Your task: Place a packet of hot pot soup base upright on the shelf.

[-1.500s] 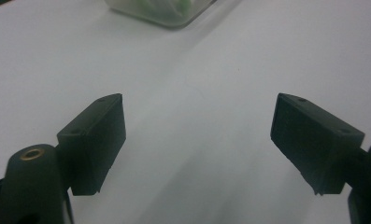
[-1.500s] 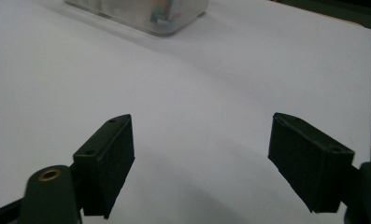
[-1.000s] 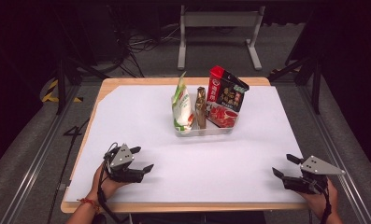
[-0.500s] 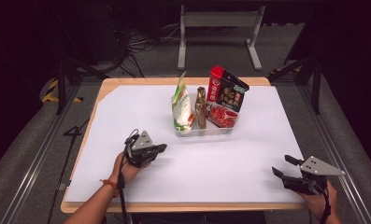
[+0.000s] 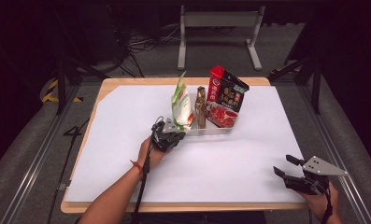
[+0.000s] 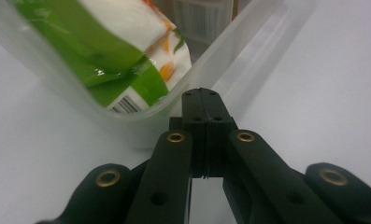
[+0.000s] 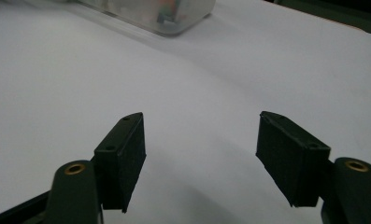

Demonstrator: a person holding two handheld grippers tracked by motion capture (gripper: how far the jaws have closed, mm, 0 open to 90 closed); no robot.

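Left gripper view has the left gripper (image 6: 201, 93) with its jaws pressed flat together, nothing between them, tip right up at the near corner of the clear plastic bin (image 6: 141, 122). Can't tell if it's actually touching the wall or just shy of it.

Landmark is that bin: inside it at the left end stands a green-and-white snack bag (image 5: 181, 103), a slim brown bottle (image 5: 201, 106) in the middle, and a red-and-black box (image 5: 225, 94) leaning at the right end.

My guess on handling: the bag is light, crinkly and slippery, so it'll squash if pinched mid-body. The flat sealed top edge looks like the best spot to take hold.

Pose-wise, in the high view the left forearm reaches up diagonally to the bin's near-left corner, gripper pointing into it. The right gripper (image 5: 286, 167) sits well off to the bin's near right by the table edge, jaws spread wide and empty.
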